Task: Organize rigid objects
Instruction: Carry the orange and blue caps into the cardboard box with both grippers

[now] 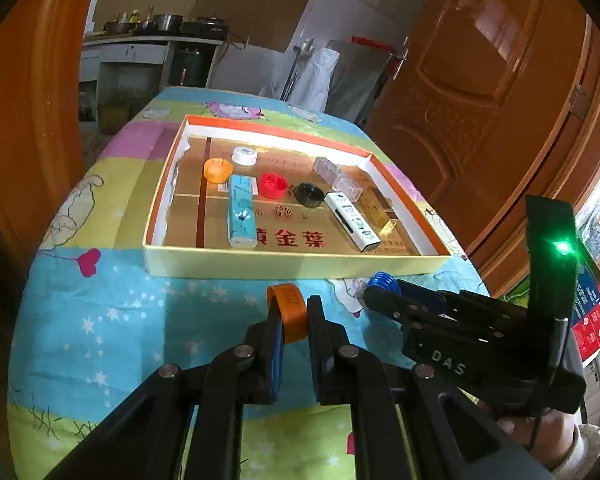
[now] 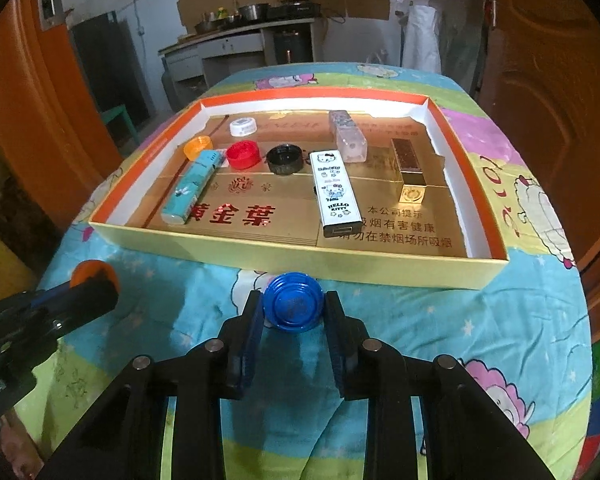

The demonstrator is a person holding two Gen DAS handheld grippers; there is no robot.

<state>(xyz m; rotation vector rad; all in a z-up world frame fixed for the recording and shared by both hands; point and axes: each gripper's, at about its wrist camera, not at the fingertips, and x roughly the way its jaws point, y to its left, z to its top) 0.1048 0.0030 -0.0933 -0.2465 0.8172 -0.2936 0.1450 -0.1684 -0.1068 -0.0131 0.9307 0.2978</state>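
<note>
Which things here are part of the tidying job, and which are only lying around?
Job:
- orange cap, in left gripper
- blue cap, in right gripper
- box with caps and small cases

Lying about:
- pots on far counter
- wooden door

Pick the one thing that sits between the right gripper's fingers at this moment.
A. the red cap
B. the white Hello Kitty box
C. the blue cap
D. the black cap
C: the blue cap sits between the right gripper fingers on the tablecloth, in front of the tray, where the other caps and boxes lie.
</note>
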